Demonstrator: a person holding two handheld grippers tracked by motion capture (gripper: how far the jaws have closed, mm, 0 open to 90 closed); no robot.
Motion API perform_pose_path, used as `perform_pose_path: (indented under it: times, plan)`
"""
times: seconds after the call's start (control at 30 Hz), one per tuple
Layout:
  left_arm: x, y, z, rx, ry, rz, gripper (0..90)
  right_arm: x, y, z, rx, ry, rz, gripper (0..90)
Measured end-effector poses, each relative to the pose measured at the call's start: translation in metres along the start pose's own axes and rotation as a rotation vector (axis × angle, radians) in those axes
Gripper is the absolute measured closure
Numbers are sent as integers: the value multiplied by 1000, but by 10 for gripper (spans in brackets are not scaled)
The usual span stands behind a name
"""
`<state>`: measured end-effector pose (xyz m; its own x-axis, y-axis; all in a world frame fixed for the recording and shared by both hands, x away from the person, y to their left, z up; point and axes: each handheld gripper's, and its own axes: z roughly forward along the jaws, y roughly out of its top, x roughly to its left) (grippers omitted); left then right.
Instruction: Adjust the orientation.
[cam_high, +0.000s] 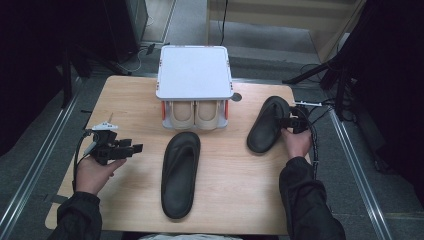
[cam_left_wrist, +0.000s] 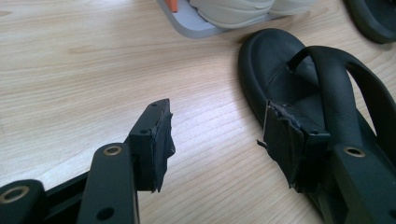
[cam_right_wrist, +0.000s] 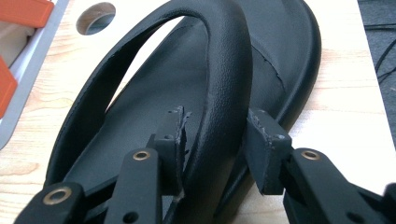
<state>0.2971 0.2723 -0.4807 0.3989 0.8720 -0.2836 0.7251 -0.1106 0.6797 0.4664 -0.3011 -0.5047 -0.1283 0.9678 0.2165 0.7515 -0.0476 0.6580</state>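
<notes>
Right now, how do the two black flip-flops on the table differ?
The middle flip-flop lies straight, ahead of the person, untouched, with the open left gripper beside it. The right flip-flop lies slanted near the table's right edge, its strap between the right gripper's open jaws. Both are black, upright on their soles, in front of the shoe rack.

Both sleeves (cam_high: 310, 200) black. Grippers black w/ brass-ringed screw holes, torn pad tape; left gripper (cam_high: 131, 148) carries grey plate, black cable.
</notes>
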Motion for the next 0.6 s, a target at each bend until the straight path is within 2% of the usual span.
perform_pose_path:
  times: [0.13,0.37,0.6]
  plan:
    - [2,-2,-3,-7,10,-7,426,1,2,1,5,2,-3,647]
    - [1,-2,-2,-3,3,-5,425,2,3,1,7,18,7,719]
    - [1,-2,-2,0,2,-2,424,4,4,-2,-10,24,7,729]
